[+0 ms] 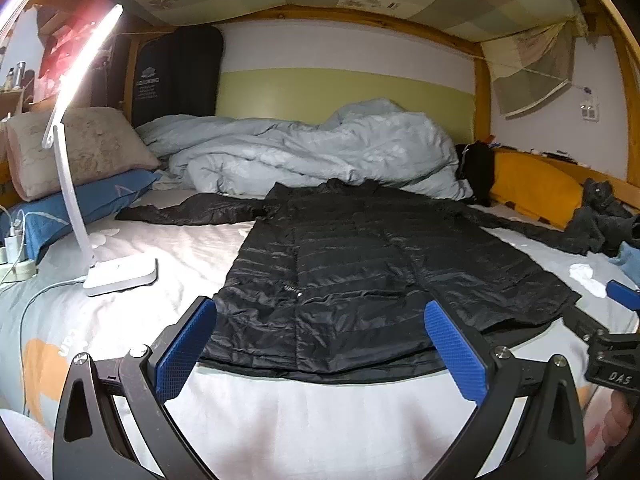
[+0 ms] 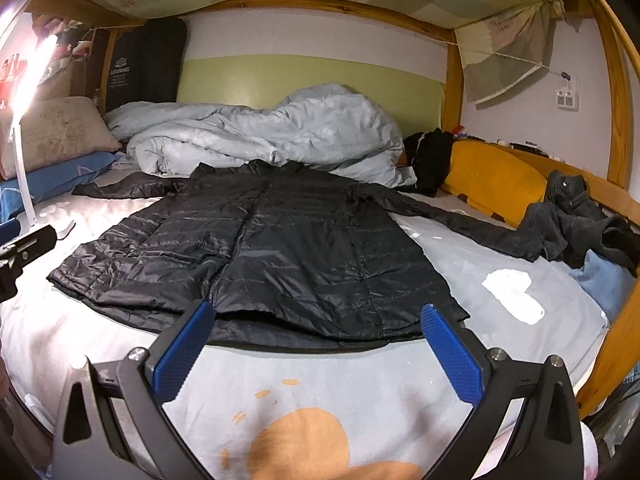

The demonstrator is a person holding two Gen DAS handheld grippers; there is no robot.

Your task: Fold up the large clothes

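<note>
Black coat (image 1: 340, 264) lies flat on the bed (image 1: 304, 408), sleeves spread, hem nearest both grippers. Left gripper (image 1: 320, 344) wide open, empty, just short of hem. Right gripper (image 2: 318, 346) likewise open, empty.

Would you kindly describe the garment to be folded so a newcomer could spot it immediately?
Start at the wooden-framed bed, with its crumpled pale blue duvet heaped against the far wall. In front of that heap, on the light sheet, lies the long black quilted coat. Unlike the bunched dark clothes at the right, it is spread flat, sleeves outstretched, shiny.
</note>
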